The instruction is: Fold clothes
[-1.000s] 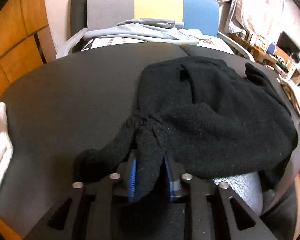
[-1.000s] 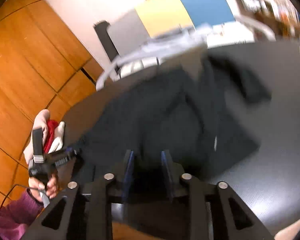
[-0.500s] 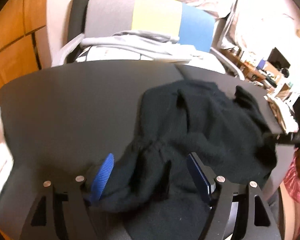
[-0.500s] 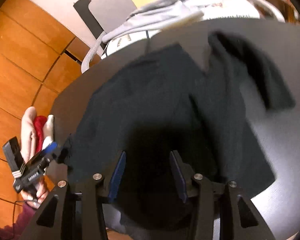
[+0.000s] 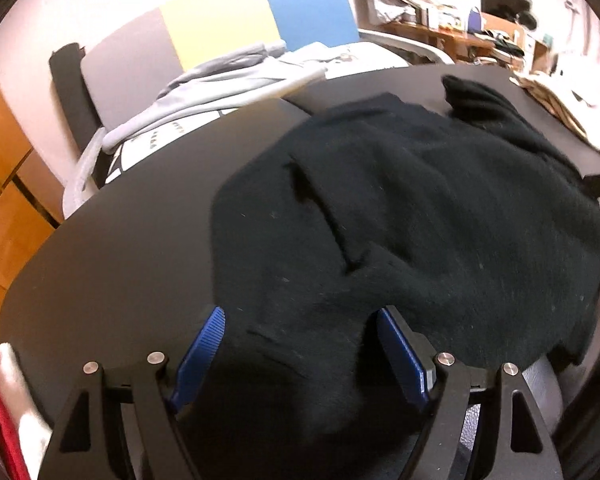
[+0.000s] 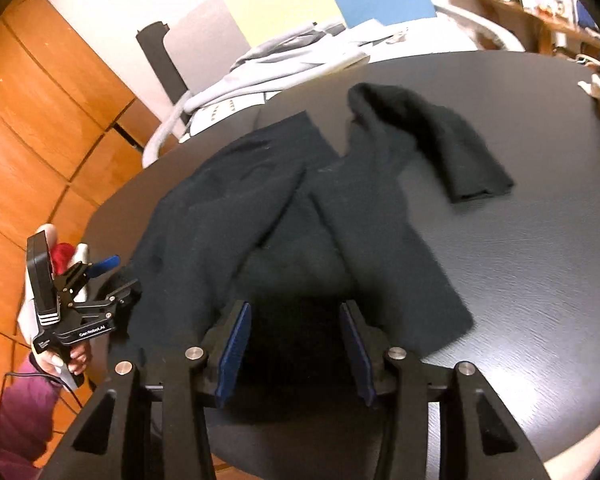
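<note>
Left wrist view: left claw (image 5: 300, 350) has just been opening, black sweater (image 5: 420, 220) loose between its pads on the tabletop (image 5: 120, 260). Right claw (image 6: 296, 346) likewise open, gripping nothing. Spreading step; next, regrip the hem.

My pads (image 5: 203, 344) are ribbed blue on black jaws, above a plain black sweater (image 5: 420, 216) on the dark grey counter (image 6: 540, 240). Behind, the chair back (image 5: 236, 28) runs grey, yellow, blue beside orange wood panelling (image 6: 40, 120).
</note>
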{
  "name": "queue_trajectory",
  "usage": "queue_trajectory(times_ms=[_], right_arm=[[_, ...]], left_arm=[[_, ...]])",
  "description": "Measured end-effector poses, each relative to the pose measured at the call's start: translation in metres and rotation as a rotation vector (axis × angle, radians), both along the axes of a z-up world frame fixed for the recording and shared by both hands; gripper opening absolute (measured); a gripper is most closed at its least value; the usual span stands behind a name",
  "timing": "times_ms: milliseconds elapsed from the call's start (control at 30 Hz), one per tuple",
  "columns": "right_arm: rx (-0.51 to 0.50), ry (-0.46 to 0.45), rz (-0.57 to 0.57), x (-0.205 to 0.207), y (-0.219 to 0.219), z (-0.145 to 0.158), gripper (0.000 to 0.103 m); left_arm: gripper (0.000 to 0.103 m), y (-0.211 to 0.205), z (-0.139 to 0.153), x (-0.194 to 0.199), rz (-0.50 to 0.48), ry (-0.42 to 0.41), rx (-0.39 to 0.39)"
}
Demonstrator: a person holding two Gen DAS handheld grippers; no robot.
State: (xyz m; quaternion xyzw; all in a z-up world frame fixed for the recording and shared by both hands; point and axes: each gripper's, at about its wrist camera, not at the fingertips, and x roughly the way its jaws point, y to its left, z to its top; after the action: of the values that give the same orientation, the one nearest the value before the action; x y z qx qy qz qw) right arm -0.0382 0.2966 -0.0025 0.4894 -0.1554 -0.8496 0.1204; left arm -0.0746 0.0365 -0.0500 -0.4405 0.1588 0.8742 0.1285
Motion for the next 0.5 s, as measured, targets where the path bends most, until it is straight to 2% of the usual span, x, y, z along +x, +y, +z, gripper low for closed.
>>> queue_trajectory(times_ms=[100,167,200,233,300,400,467,500], right_arm=[[0.107,0.023,0.056,0.001,-0.017,0.005,0.047],[0.176,0.071,0.099,0.001,-0.03,0.012,0.047],[0.211,0.095,0.121,0.001,-0.037,0.015,0.047],[0.228,0.088,0.164,-0.002,-0.043,0.015,0.047],[0.258,0.068,0.254,-0.009,-0.054,0.013,0.047],[0.322,-0.025,0.292,-0.026,-0.067,-0.005,0.047],[0.279,-0.02,0.256,-0.028,-0.064,-0.006,0.047],[0.256,-0.015,0.237,-0.029,-0.062,-0.007,0.038]], left_arm=[[0.062,0.004,-0.005,0.007,-0.017,0.01,-0.017],[0.05,0.005,-0.004,0.011,-0.016,0.012,-0.02],[0.04,0.005,-0.004,0.012,-0.014,0.012,-0.022],[0.029,0.004,-0.003,0.013,-0.008,0.01,-0.02],[0.02,-0.001,0.0,0.015,0.009,0.006,-0.009],[0.019,-0.011,0.008,0.019,0.039,0.009,0.049],[0.019,-0.014,0.01,0.022,0.05,0.017,0.058],[0.019,-0.015,0.01,0.023,0.053,0.02,0.052]])
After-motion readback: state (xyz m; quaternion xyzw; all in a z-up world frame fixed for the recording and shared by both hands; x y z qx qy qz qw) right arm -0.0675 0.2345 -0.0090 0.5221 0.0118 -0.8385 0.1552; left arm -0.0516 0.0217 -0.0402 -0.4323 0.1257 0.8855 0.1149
